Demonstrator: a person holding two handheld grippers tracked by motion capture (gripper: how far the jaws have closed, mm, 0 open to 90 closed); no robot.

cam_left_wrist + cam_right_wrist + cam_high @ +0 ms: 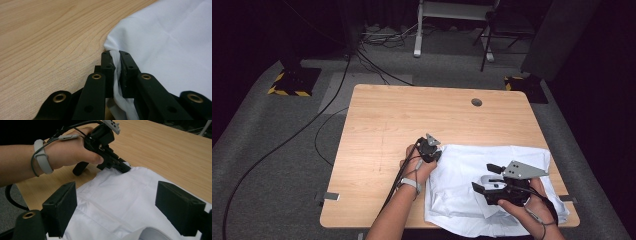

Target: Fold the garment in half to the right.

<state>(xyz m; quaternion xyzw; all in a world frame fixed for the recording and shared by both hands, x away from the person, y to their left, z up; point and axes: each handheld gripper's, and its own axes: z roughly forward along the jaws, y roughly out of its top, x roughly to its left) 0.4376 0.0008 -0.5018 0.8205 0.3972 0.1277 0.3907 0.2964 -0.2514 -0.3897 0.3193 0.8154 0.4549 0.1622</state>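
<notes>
A light wooden counter (412, 115) stands on grey carpet in a dark room, cables trailing behind. The left hand-held gripper (435, 156) is clamped on the corner of a white cotton shirt (472, 160) spread over the counter's near right; the right hand-held gripper (485, 178) hovers above it, jaws wide apart

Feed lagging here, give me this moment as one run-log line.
left claw: shut on white shirt edge | right claw: open above shirt, nothing held | shirt: on table
</notes>
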